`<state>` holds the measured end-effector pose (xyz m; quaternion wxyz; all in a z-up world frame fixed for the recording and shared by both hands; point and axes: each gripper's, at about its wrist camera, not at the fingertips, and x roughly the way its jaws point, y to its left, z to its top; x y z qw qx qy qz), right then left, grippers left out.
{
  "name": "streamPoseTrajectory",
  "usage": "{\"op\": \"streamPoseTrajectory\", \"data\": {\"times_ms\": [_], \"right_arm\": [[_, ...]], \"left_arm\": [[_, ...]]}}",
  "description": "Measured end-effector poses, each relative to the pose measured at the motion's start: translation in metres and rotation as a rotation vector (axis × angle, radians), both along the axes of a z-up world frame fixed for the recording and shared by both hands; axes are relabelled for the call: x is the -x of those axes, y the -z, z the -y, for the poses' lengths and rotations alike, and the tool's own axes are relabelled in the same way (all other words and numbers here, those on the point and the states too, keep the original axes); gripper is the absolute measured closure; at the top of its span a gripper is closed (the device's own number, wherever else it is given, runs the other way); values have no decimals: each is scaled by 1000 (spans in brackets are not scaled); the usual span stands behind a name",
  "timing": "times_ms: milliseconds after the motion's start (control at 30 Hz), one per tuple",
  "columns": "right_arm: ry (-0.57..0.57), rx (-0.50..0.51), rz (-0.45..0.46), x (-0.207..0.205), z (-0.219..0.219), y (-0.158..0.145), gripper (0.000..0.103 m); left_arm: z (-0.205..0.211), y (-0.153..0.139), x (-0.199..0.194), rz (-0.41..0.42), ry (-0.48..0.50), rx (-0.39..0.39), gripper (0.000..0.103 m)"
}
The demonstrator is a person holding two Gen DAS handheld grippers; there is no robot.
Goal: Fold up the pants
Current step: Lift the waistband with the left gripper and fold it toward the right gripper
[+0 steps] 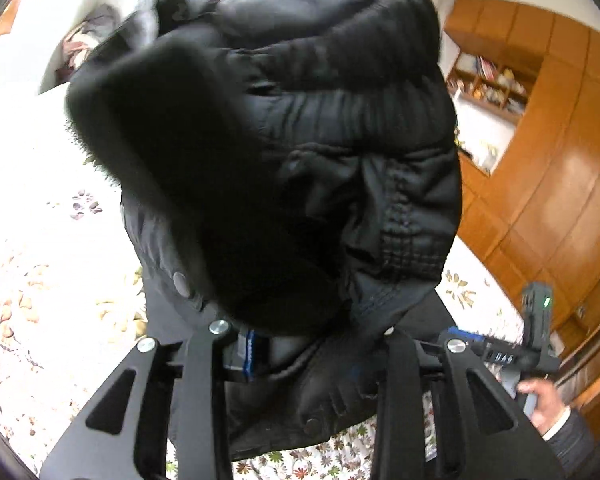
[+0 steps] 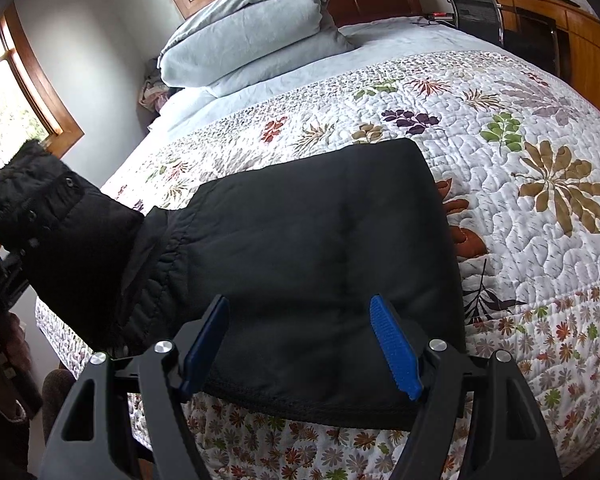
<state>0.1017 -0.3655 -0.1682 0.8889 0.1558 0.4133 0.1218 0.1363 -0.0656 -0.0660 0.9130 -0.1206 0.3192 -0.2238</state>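
- The pants (image 2: 324,248), black and padded, lie across the floral quilt of the bed (image 2: 540,128) near its front edge, already doubled into a squarish pad; their long axis runs left to right in the right wrist view.
- The waistband end (image 2: 40,204) is off the quilt at the far left of that view, lifted and carried by the left tool (image 1: 300,344).
- In the left wrist view that bunched waistband fills nearly the whole picture, hanging over the tool's fingers. The pads are mostly buried in cloth, so I cannot tell for sure whether they pinch it; it looks gripped or at least draped on them.
- The right tool (image 2: 304,344) has its blue pads wide apart, straddling the near hem of the flat part, with cloth beneath and between them but nothing clamped.
- The relation that matters: the raised end lies to the left of the flat pad, so the coming fold probably runs along the long axis, rightward over it.
- The left hand is nearer that end; the right is placed to steady the near edge.
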Motion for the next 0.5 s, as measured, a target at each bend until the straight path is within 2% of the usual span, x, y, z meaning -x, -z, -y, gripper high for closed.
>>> {"op": "streamPoseTrajectory", "data": {"times_ms": [367, 500], "right_arm": [[9, -33, 0, -1, 6, 1, 29], [20, -61, 5, -1, 10, -3, 29]], "left_arm": [[51, 40, -24, -40, 110, -159, 69], [74, 58, -32, -65, 160, -256, 67]]}}
